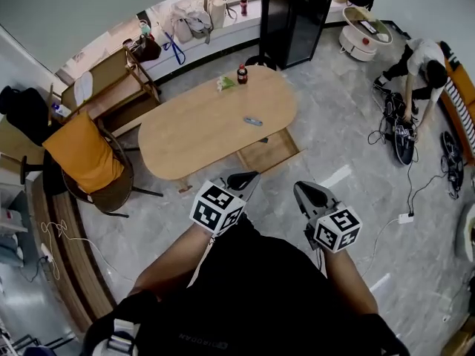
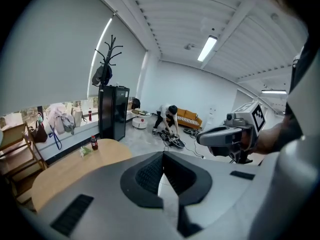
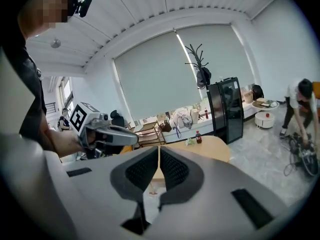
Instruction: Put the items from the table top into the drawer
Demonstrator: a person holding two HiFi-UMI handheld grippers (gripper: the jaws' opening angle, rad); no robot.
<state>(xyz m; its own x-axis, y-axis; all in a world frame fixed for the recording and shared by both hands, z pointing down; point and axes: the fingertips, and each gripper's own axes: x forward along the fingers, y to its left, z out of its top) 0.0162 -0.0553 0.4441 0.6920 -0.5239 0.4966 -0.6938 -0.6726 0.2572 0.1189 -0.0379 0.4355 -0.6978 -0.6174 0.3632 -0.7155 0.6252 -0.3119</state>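
Note:
An oval wooden table (image 1: 193, 136) stands on the grey floor ahead of me. On it are a small red-capped dark bottle (image 1: 242, 73), a green and white packet (image 1: 226, 84) and a small dark flat item (image 1: 254, 122). Under the table's near edge a wooden drawer (image 1: 269, 152) stands pulled out. My left gripper (image 1: 251, 176) and right gripper (image 1: 300, 188) hang side by side over the floor, short of the table, both shut with nothing held. The left gripper view shows its jaws (image 2: 163, 155) together, with the bottle (image 2: 93, 143) far beyond. The right gripper (image 3: 159, 149) also points toward the table (image 3: 215, 146).
A chair with an orange cushion (image 1: 85, 158) stands at the table's left end. A black cabinet (image 1: 293, 13) rises behind the table. At the right a person (image 1: 419, 58) bends over cables and gear on the floor. A white power strip (image 1: 406, 217) lies on the tiles.

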